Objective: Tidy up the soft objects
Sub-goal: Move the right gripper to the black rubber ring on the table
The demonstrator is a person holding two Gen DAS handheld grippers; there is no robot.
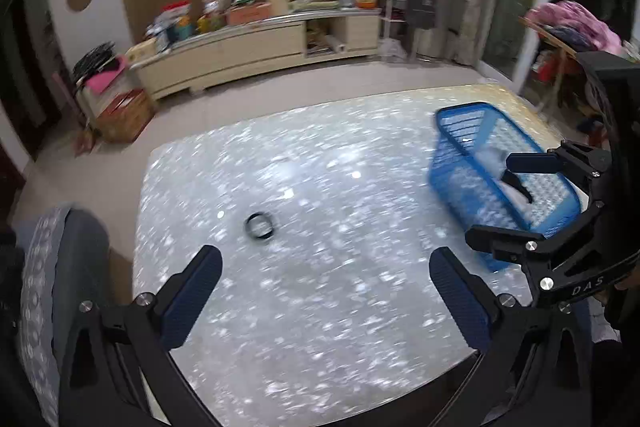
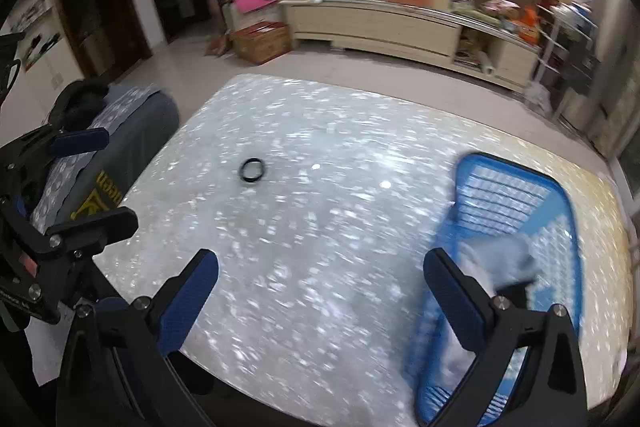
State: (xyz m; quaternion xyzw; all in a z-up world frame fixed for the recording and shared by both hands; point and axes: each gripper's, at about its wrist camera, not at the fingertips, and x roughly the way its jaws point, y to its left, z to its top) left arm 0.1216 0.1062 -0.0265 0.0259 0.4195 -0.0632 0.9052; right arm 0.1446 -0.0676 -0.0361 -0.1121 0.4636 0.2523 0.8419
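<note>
I've got the black hair tie [image 1: 260, 225] lying flat on the speckled bench [image 1: 320, 307], out in the open, left of centre and well apart from everything else. Over on the right sits the blue basket [image 1: 460, 131], and there's a pale cloth [image 2: 496, 263] inside it with something dark on it — too blurred for me to say what. The basket rests on the bench near its right edge.

My left gripper [image 1: 326, 291] hangs above the near part of the bench, jaws spread wide, nothing between them; the hair tie lies just ahead of its left finger. My right gripper [image 2: 320, 291] is also gaping wide and carrying nothing, with its right finger over the near end of the basket. In the left wrist view I see that right gripper from the side, up against the basket.

Off the bench's left edge there's a grey patterned cushion [image 2: 132, 131]. Beyond, a long cream cabinet [image 1: 256, 51] is crowded with clutter.
</note>
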